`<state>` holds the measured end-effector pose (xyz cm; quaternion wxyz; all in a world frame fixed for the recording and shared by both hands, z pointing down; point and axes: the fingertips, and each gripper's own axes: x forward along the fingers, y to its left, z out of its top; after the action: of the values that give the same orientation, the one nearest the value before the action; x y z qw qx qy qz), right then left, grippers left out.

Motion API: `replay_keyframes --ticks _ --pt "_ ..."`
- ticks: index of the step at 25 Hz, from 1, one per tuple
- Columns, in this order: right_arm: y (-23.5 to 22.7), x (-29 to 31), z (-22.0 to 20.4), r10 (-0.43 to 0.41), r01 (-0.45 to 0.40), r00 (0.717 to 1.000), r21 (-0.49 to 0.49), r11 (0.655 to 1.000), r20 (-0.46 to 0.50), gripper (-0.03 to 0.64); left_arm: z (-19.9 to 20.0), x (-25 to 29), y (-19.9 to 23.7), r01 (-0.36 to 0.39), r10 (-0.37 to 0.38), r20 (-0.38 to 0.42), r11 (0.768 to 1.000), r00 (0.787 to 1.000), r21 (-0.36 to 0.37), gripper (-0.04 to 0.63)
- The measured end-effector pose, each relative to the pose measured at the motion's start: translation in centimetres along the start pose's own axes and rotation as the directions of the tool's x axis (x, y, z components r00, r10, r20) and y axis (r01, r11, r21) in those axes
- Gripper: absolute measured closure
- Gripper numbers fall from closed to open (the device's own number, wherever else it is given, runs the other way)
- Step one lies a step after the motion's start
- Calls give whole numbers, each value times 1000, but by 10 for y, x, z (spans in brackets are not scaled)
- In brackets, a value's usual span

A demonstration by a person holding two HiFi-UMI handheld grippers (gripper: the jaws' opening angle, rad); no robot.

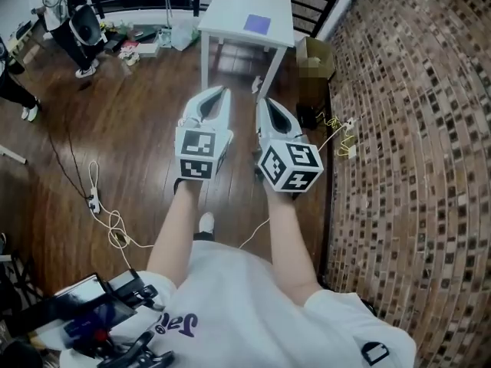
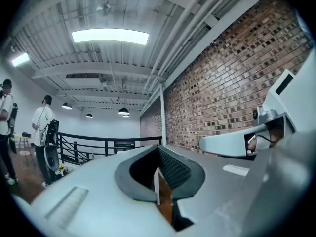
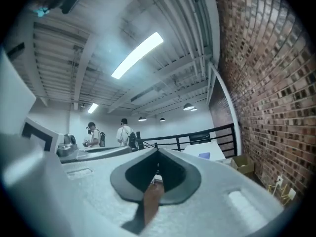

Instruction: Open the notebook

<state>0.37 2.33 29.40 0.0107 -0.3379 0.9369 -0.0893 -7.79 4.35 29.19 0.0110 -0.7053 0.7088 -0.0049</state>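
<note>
We record a white square table [image 1: 230, 6] at twelve o'clock, well apart from both grippers. The left gripper [image 1: 221, 94] and right gripper [image 1: 262, 104] are clenched on nothing, side by side. A flat purple notebook [image 1: 258, 24] lies on the tabletop toward one o'clock.

A white tabletop [image 1: 230, 10] stands on the dark wooden floor [image 1: 115, 129]; a purple notebook [image 1: 257, 24] lies flat on it

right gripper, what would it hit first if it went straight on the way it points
Probably the white table bearing the purple notebook; only open floor lies between, though depth is hard to judge.
</note>
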Motion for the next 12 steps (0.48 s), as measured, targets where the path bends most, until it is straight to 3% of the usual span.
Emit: replay_keyframes --ticks 6,12 --pt "-6 78 0 -18 18 1000 -33 999 -16 626 -11 47 66 -36 36 -11 999 999 -28 578" --pt "-49 132 2 -43 41 998 -53 998 -37 626 -24 118 74 0 -1 -38 999 999 -39 578"
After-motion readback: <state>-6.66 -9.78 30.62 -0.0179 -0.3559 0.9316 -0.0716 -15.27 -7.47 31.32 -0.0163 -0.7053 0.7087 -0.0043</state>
